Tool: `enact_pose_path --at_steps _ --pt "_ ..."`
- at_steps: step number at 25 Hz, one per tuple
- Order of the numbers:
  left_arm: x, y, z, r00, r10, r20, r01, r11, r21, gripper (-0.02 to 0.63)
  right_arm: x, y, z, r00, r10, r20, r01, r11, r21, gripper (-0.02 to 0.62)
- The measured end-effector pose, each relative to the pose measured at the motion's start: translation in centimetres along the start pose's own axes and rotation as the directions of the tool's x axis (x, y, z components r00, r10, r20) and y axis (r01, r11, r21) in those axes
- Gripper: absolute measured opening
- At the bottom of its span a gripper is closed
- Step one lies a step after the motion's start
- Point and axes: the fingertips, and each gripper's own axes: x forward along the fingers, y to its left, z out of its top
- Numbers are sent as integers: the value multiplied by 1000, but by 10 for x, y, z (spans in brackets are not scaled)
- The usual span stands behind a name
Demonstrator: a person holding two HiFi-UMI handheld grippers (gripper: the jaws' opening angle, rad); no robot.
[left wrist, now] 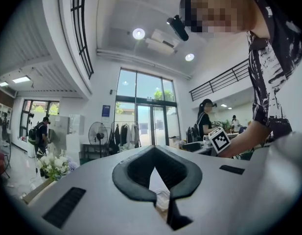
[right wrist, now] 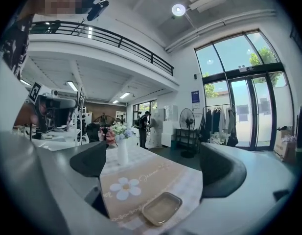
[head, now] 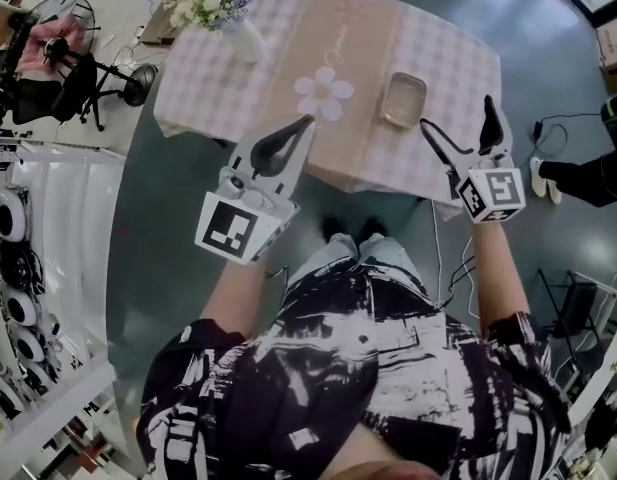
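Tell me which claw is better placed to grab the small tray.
Likely the right claw: it is open and the tray lies just ahead of it. The left claw is shut, nearer the daisy print.

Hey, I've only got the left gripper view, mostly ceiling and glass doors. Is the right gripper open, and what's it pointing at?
Observer: The right gripper is open; its fingers stand wide apart, holding nothing.
Operator: What's ahead of it?
Observer: A small shallow tray on the beige runner, untouched.
Operator: Anything beside that tray?
Observer: A daisy shape lies on the runner, left of the tray in the head view.
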Motion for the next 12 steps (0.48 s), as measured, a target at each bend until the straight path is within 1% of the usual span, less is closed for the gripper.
enact_pose_path --at_steps 4,6,12 --pt "26 8 -17 1000 -1 -11 1 1000 -8 0 23 -36 -46 998 -31 -61 32 999 16 572" --pt "35 13 -23 1000 2 -31 -3 1000 -19 0 34 -50 -67 994 -37 -102 41 999 36 571" --pt "48 24 -32 996 17 -85 -21 999 -44 0 62 -70 -118 977 -31 -209 49 996 81 570"
